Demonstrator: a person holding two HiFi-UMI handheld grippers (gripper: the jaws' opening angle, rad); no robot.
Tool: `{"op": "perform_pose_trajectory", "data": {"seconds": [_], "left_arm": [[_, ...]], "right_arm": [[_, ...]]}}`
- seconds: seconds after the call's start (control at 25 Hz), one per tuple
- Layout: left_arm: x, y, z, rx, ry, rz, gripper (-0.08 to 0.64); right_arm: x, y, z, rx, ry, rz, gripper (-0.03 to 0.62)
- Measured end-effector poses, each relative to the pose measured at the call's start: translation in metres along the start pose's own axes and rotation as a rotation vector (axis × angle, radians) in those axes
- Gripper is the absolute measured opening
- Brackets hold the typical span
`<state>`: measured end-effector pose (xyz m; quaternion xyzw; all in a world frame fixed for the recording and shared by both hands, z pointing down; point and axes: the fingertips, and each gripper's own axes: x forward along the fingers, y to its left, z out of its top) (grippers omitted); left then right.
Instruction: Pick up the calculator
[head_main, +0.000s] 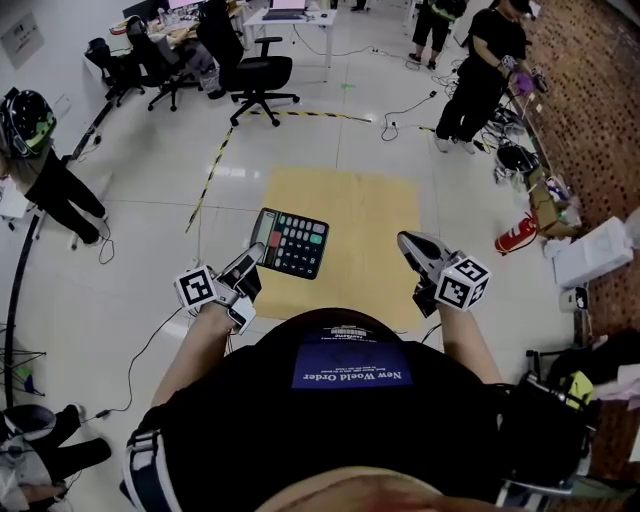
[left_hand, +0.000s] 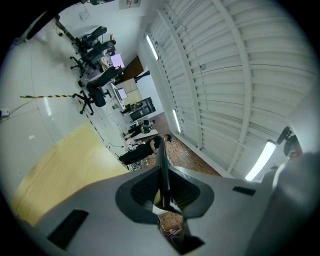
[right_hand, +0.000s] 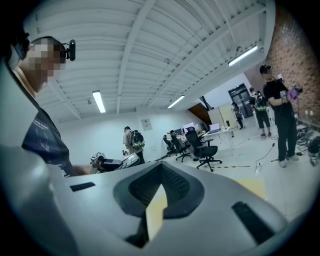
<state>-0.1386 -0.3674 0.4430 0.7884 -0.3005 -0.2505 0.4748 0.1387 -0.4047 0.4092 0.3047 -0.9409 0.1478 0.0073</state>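
The calculator is dark, with coloured keys and a grey display. It hangs over a tan mat on the floor, slightly tilted. My left gripper is shut on its near left corner. In the left gripper view the calculator shows edge-on as a thin dark blade pinched between the jaws of the left gripper. My right gripper hovers to the right of the calculator, apart from it. In the right gripper view the right gripper has its tips together with nothing between them.
Black office chairs and desks stand at the back. People stand at the far right and at the left. Yellow-black tape and cables cross the white floor. A red object and a white box lie by the brick-patterned strip.
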Motion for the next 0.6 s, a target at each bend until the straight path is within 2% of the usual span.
{"op": "perform_pose_trajectory", "data": {"seconds": [0.28,0.44,0.6], "left_arm": [[0.004,0.000,0.003,-0.005,0.004,-0.009,0.058],[0.008,0.002,0.009,0.032,0.016,0.002,0.058],[0.019,0.004,0.016,0.029,0.022,-0.008,0.058]], "right_arm": [[0.001,-0.002,0.002,-0.007,-0.008,-0.003,-0.017],[0.002,-0.005,0.006,-0.008,-0.011,-0.008,-0.017],[0.006,-0.012,0.013,-0.013,-0.014,-0.012,-0.017]]}}
